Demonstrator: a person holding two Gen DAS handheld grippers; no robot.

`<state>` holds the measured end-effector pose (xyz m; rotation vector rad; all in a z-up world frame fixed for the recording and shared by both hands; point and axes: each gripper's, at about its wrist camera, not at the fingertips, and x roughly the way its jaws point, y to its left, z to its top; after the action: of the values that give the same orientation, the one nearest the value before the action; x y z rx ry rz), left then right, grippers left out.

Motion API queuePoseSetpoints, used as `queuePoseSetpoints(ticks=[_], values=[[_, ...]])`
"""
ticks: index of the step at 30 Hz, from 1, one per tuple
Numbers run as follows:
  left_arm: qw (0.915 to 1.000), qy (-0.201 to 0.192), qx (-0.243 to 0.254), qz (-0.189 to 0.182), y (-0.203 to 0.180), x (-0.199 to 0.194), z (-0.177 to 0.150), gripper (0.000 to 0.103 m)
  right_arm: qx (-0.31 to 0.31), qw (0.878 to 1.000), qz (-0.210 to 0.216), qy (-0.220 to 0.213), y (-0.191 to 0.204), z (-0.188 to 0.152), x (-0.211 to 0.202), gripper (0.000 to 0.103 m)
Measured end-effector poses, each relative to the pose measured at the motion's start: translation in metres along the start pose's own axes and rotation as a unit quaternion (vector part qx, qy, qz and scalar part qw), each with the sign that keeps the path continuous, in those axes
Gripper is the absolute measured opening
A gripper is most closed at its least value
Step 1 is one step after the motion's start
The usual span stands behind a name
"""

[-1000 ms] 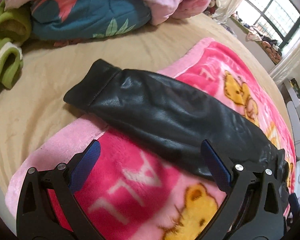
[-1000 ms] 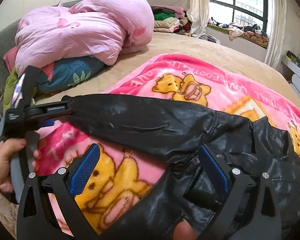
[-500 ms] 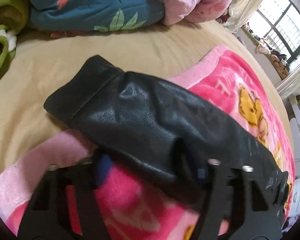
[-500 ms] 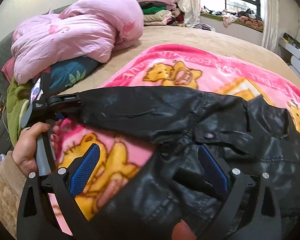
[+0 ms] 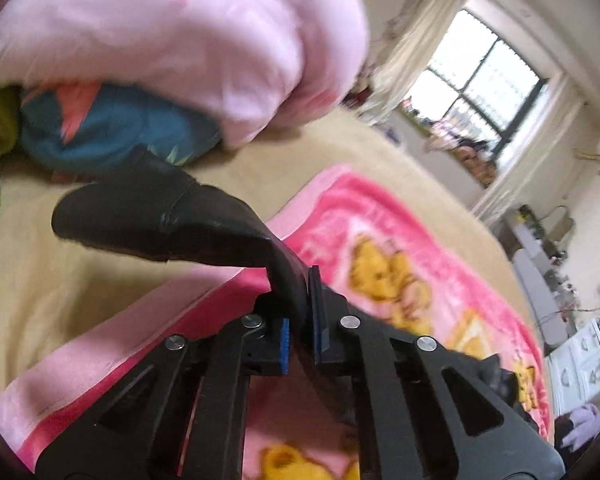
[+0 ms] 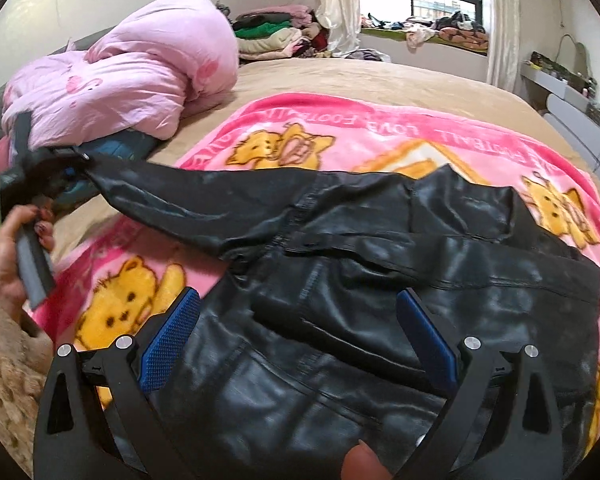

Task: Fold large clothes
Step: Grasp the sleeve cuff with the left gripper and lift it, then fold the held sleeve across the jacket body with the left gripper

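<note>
A beige bed [image 5: 80,300] fills the left wrist view, with a pink bear-print blanket [image 5: 400,240] spread over its near right part and a pale pink duvet [image 5: 180,40] heaped at the far left over a teal pillow [image 5: 120,132]; a window [image 5: 484,88] glows at the far right. Here the left gripper [image 5: 299,332] is clamped on the black jacket sleeve [image 5: 160,212], whose cuff end juts away to the left, raised off the bed. In the right wrist view the same blanket [image 6: 380,132] lies across the bed, and the black leather jacket [image 6: 380,280] rests on its near half, the sleeve stretched to the far left where the left gripper [image 6: 80,160] pinches it, held by the person's left hand [image 6: 16,256]. The right gripper [image 6: 300,340] hovers over the jacket's body with its blue-padded fingers [image 6: 168,344] spread wide apart, holding nothing.
</note>
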<state>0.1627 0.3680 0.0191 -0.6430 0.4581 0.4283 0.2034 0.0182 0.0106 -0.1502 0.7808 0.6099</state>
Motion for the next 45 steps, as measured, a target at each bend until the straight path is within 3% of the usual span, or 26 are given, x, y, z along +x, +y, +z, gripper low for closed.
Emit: queuePoseSetpoints(ticks=[6,12,17,20,27,32,39,45], values=[[0.9972,-0.042,0.034,-0.052,-0.042,-0.031,0.002,0.0,0.021,1.0,-0.017,-0.007,-0.029,-0.005,-0.019,0.098],[0.9883,-0.087,0.077,-0.098,-0.087,-0.064,-0.001,0.0,0.018,0.998,-0.051,-0.015,-0.055,-0.012,-0.036,0.098],[0.9768,-0.099,0.125,-0.143,-0.13,-0.084,-0.018,0.0,0.023,0.997,-0.07,-0.014,-0.078,-0.022,-0.046,0.098],[0.9656,-0.102,0.162,-0.176,-0.159,-0.096,-0.033,0.0,0.034,0.996,-0.075,-0.022,-0.091,-0.026,-0.052,0.098],[0.9318,-0.07,0.244,-0.259,-0.216,-0.108,-0.082,0.0,0.098,0.991,-0.087,-0.041,-0.141,-0.042,-0.066,0.098],[0.9074,-0.011,0.295,-0.299,-0.247,-0.092,-0.132,0.0,0.15,0.981,-0.11,-0.061,-0.18,-0.05,-0.086,0.098],[0.8711,0.052,0.396,-0.285,-0.276,-0.061,-0.206,0.0,0.209,0.963,-0.142,-0.092,-0.225,-0.061,-0.119,0.098],[0.8228,0.104,0.489,-0.269,-0.286,-0.038,-0.272,0.001,0.241,0.954,-0.152,-0.098,-0.245,-0.071,-0.129,0.098]])
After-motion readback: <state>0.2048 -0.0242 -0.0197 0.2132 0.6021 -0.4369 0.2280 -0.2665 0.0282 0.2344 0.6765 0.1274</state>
